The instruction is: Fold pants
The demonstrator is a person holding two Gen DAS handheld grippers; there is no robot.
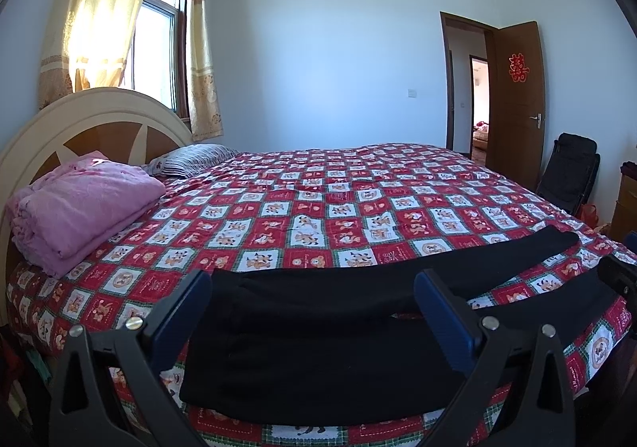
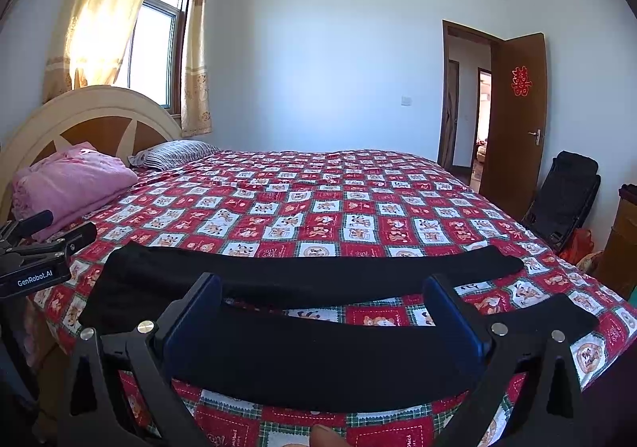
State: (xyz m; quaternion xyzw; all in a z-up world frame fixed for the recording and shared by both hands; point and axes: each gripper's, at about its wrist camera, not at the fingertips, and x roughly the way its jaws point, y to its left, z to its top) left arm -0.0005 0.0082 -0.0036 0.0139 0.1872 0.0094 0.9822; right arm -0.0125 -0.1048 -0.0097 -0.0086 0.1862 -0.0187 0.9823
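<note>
Black pants (image 1: 318,335) lie spread flat along the near edge of the bed, waist to the left and two legs running right, parted in a V. They also show in the right wrist view (image 2: 310,359). My left gripper (image 1: 314,311) is open, hovering over the waist and hip part, fingers either side. My right gripper (image 2: 322,311) is open above the near leg, holding nothing. The left gripper's body shows at the left edge of the right wrist view (image 2: 36,252).
The bed has a red checked cartoon quilt (image 1: 318,208). A folded pink blanket (image 1: 79,208) and a striped pillow (image 1: 195,160) lie by the headboard (image 1: 91,116). A black folding chair (image 1: 569,176) stands by the open door (image 1: 517,96) on the right.
</note>
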